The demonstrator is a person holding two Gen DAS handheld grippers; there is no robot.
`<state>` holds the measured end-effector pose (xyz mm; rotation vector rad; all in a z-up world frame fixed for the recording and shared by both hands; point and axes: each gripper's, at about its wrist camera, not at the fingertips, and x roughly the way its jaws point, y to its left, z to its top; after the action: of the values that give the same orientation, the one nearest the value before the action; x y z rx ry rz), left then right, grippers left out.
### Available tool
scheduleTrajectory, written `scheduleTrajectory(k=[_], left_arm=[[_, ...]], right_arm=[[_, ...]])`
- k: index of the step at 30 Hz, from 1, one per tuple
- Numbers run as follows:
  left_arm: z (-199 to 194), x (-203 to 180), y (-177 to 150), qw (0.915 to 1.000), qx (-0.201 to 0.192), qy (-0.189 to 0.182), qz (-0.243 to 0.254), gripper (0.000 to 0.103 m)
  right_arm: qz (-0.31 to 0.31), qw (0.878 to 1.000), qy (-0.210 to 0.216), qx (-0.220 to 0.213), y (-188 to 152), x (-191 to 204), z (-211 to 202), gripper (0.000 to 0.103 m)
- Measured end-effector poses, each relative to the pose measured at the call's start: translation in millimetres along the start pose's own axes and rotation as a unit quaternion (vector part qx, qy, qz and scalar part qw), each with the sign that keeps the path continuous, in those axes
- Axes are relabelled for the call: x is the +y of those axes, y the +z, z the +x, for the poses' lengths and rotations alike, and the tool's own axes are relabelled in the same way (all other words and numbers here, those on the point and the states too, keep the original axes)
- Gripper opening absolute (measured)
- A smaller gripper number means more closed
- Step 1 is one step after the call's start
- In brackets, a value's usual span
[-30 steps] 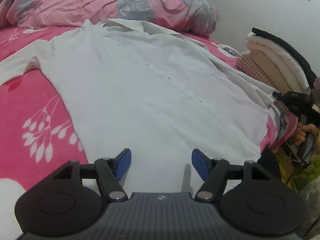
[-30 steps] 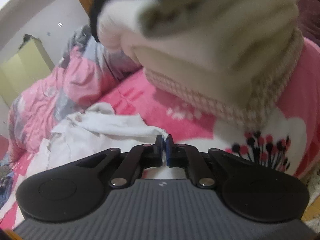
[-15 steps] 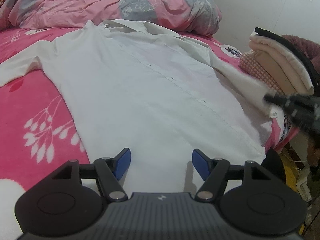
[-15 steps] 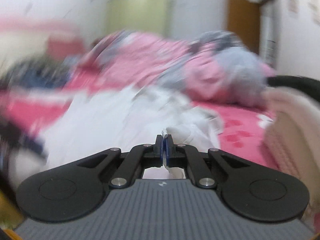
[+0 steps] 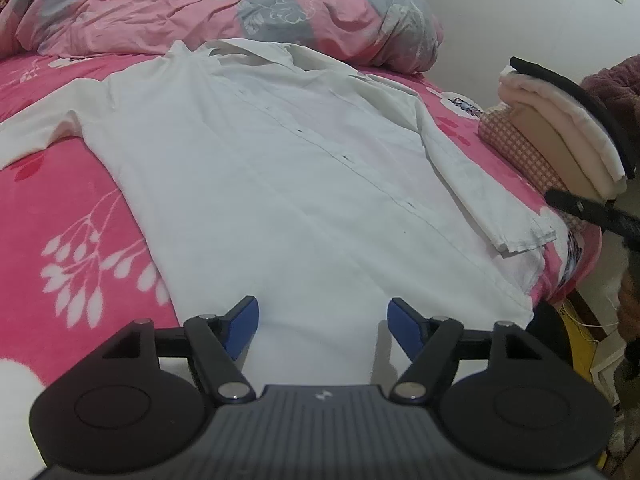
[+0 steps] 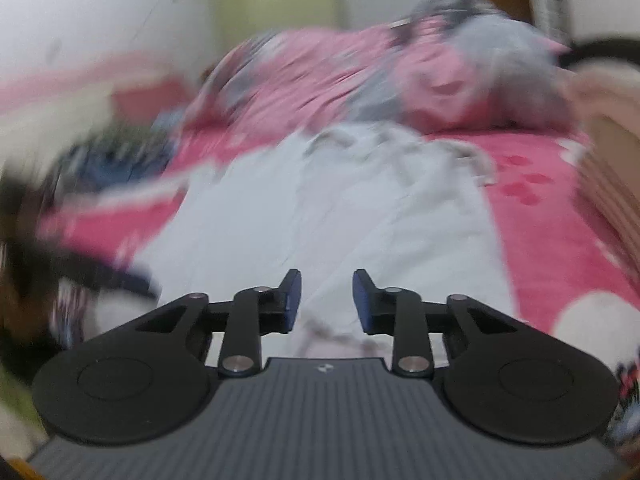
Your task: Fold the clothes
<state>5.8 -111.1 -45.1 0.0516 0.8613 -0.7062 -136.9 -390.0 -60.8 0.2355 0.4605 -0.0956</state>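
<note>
A white button-up shirt (image 5: pixel 280 168) lies spread flat on the pink bed, collar at the far end. Its right sleeve (image 5: pixel 480 196) is folded down along the shirt's right side, cuff near the bed's edge. My left gripper (image 5: pixel 323 322) hovers open over the hem with nothing between its blue pads. In the blurred right wrist view the shirt (image 6: pixel 340 216) stretches away from my right gripper (image 6: pixel 326 300), which stands open above the shirt's lower part and holds nothing. Part of the right gripper (image 5: pixel 592 212) shows at the right edge of the left wrist view.
A pink and grey quilt (image 5: pixel 200 4) is bunched at the head of the bed. A stack of folded cream, beige and checked clothes (image 5: pixel 560 136) sits at the right side. The pink flowered bedsheet (image 5: pixel 60 220) lies bare to the left. The bed's right edge drops to the floor.
My right gripper swung the sleeve cuff over onto the shirt, then opened and let it go. The sleeve now lies flat along the shirt's right side. The left gripper barely moved.
</note>
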Motion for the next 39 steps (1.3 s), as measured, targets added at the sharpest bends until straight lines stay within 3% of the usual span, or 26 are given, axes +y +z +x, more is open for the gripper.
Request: scheduleTrajectory(k=[2,4,10,13,16,23,31,34,39], left_arm=[[0.9,-1.1,1.1,1.0000,0.001,0.003,0.000,0.074],[1.9,-2.7,2.0,1.0000,0.003,0.006,-0.001,0.074],[3.1,-4.2,2.7,0.9999,0.003,0.009,-0.006,0.074],[2.8,-3.8,2.1,0.9999,0.001,0.008,-0.013,0.074],[2.8,-2.2,1.5,0.9999,0.000,0.006,-0.014,0.074],[2.4,0.0,3.0,0.9998,0.000,0.003,-0.017,0.075],[-0.1,3.4,1.5,0.9999,0.002,-0.006,-0.013,0.075],[-0.2,4.5,2.4,0.9998,0.003,-0.009,-0.015,0.075],[0.1,3.9,2.2,0.9998,0.003,-0.010,-0.018,0.075]], right_arm=[[0.054,0.998,-0.010,-0.016,5.3,-17.8,-4.7,0.035],[0.096,0.995,-0.036,-0.004,7.0,-37.5,7.1,0.035],[0.160,0.986,-0.034,0.023,4.4,-70.7,37.1,0.035],[0.173,0.984,-0.031,0.036,2.8,-78.9,50.1,0.011],[0.165,0.986,-0.033,0.015,5.2,-77.3,46.9,0.005],[0.067,0.993,-0.089,-0.044,23.5,-47.8,34.6,0.004],[-0.027,0.983,-0.176,-0.042,34.5,-34.2,38.1,0.004],[-0.055,0.983,-0.166,-0.062,42.1,-19.3,30.6,0.004],[-0.176,0.977,-0.085,-0.090,45.9,36.6,12.7,0.004]])
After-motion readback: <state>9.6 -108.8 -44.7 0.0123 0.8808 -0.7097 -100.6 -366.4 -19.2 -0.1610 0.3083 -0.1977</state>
